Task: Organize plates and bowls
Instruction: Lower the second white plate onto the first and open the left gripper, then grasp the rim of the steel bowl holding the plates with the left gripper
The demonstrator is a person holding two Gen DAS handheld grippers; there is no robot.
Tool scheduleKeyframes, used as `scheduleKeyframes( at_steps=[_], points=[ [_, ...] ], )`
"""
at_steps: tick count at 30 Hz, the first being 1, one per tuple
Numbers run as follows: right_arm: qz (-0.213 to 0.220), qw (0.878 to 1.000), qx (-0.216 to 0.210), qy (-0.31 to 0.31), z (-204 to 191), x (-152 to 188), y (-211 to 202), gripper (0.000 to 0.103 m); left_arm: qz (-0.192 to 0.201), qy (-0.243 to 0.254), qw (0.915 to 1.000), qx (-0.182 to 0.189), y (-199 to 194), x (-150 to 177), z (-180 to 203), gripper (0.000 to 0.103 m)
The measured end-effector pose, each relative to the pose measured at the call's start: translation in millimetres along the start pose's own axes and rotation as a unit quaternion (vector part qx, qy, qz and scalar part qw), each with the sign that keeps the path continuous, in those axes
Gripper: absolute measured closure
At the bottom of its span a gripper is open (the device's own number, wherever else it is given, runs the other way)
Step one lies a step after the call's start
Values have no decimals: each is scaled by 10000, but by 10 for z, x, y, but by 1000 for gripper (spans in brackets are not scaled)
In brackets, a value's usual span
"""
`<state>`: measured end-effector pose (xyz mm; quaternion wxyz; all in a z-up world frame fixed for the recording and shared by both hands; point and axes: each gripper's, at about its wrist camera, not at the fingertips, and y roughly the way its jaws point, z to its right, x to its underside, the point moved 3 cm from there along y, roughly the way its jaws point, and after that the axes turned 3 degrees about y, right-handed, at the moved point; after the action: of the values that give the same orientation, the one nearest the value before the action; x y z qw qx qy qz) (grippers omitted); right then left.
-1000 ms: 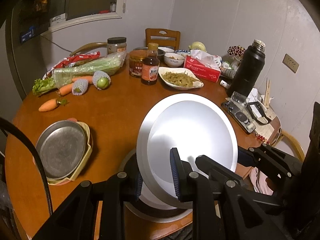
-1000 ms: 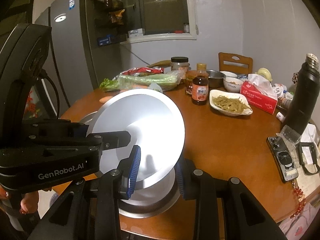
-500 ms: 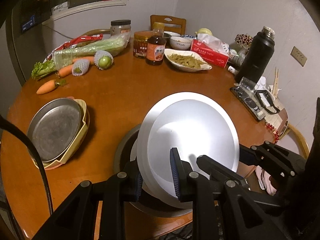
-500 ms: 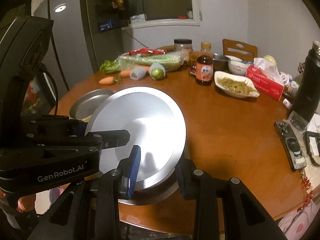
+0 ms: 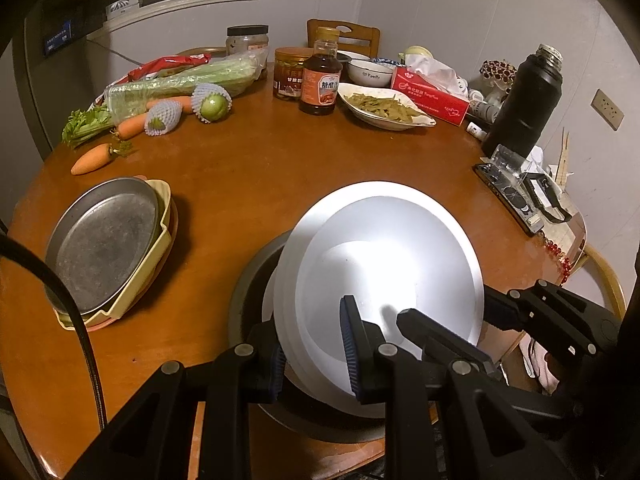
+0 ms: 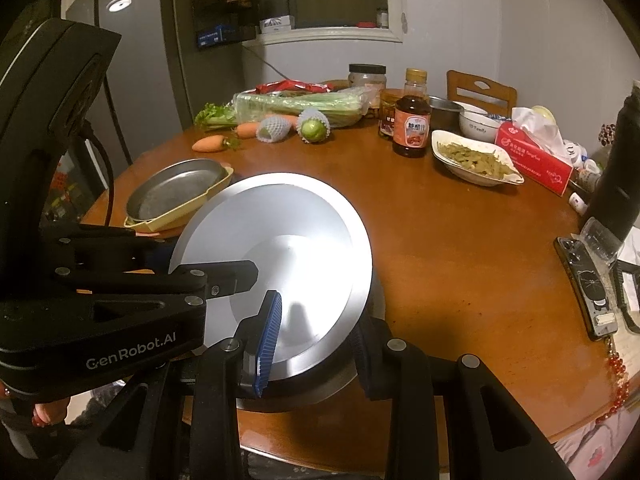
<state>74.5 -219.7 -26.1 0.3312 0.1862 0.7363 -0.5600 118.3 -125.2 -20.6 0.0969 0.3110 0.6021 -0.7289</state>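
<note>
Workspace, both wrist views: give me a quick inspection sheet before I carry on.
Surface: round wooden table, crowded along its far side.
Job's things: silver plate held tilted over a metal basin; metal tray nested in a yellow dish.
Clutter: carrot, sauce bottle, dish of greens, tissue box, black flask.
Grippers: left gripper and right gripper each shut on the plate's near rim.
Cables: black cable, lower left.
Surroundings: wooden chair, fridge.
</note>
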Motion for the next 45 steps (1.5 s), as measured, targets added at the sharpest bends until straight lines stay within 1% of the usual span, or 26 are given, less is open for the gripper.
scheduleKeyframes(
  at_steps=[7, 10, 20, 23, 25, 30, 41, 43, 45],
  points=[
    [-22, 10000, 28, 25, 0, 14, 16, 67, 32, -9, 10000, -22, -12, 8, 0, 78],
    [-43, 10000, 41, 46, 6, 16, 27, 64, 41, -39, 10000, -1, -24, 7, 1, 78],
    [-87, 9999, 34, 137, 44, 0, 40, 63, 136, -80, 9998, 88, -91, -6, -32, 77],
    [-85, 9998, 47, 152, 53, -5, 28, 63, 143, -101, 9998, 64, -101, -7, -51, 77],
    [-75, 9998, 50, 164, 56, -2, 20, 62, 151, -103, 9998, 55, -111, -8, -57, 76],
    [7, 9998, 43, 185, 63, -15, -17, 55, 212, -129, 9997, 21, -150, -8, -70, 74],
    [161, 9998, -6, 155, 50, -59, -111, 53, 374, -159, 9991, -80, -281, -21, -111, 71],
    [185, 9997, -14, 159, 49, -62, -130, 52, 412, -154, 9990, -124, -309, -22, -114, 70],
    [213, 9996, -21, 177, 54, -69, -150, 49, 461, -170, 9986, -171, -342, -23, -123, 68]
  ],
)
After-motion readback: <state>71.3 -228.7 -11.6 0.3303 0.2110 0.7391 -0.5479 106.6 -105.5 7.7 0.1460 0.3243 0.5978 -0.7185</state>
